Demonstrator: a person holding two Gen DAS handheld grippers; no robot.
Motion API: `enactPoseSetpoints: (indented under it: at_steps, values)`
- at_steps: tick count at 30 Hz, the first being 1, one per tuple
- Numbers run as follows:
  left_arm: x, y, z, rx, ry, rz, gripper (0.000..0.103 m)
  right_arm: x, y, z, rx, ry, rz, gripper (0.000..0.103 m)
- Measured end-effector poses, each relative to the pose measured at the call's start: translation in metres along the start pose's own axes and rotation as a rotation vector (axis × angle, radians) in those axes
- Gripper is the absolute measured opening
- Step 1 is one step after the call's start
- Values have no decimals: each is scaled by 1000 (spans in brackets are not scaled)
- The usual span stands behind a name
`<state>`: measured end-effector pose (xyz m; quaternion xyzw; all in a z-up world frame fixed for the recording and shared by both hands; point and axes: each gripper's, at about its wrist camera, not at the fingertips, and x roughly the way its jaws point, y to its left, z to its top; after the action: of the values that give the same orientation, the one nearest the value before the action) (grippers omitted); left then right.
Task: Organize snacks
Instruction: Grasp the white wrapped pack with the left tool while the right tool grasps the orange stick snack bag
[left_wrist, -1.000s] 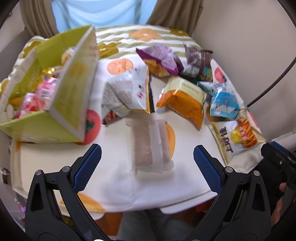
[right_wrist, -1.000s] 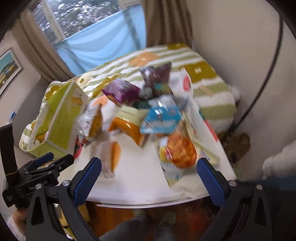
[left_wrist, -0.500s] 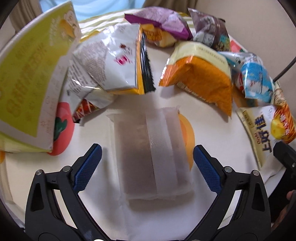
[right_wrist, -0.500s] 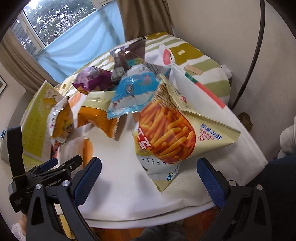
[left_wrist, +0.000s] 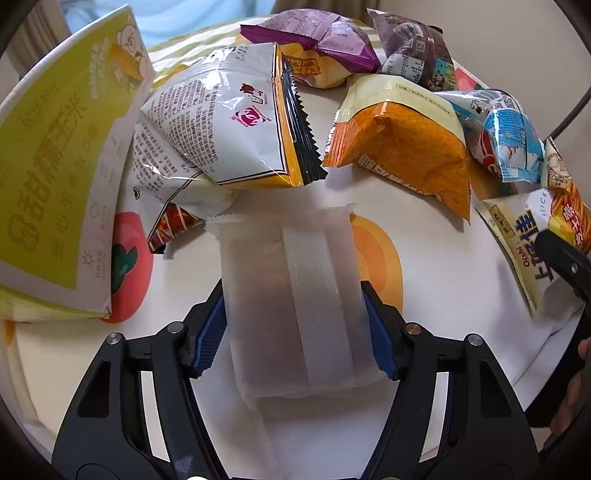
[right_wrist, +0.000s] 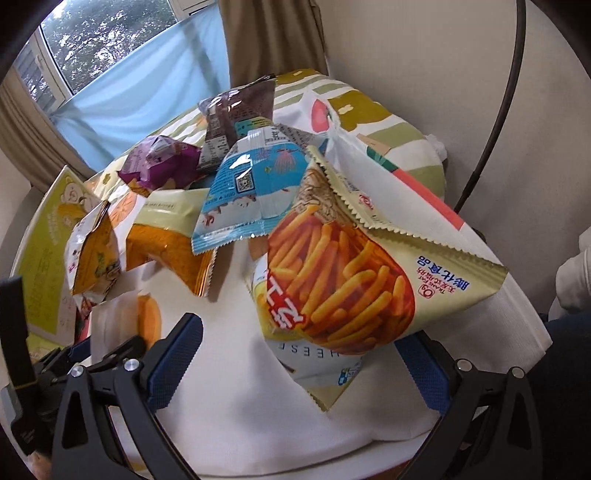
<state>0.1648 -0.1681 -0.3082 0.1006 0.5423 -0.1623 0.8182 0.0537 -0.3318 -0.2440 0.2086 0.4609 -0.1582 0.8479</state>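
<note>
Round table (left_wrist: 436, 295), fruit-print cloth. Left gripper (left_wrist: 293, 332), jaws just closing, pinches frosted packet (left_wrist: 288, 306) just right of yellow box (left_wrist: 55, 177), presumably its destination. Right gripper (right_wrist: 306, 354) gapes around fries bag (right_wrist: 340, 280), far right of box, not yet clamped.

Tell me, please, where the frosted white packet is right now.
In the left wrist view the frosted white packet lies low at centre on the tablecloth, between the left hand-held gripper's closing pads, just below the white-and-yellow bag.
</note>
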Motion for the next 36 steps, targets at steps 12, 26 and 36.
enactPoseSetpoints:
  at_steps: [12,26,36]
  values:
    - [-9,6,-8,-7,10,-16,61,12,-12,11,66,-46,26,103]
    - [-34,3,-30,-32,-4,-50,61,11,-17,7,81,-23,70,53]
    - [-83,-1,-23,-46,-73,-52,61,-22,-1,8,19,-23,119,53]
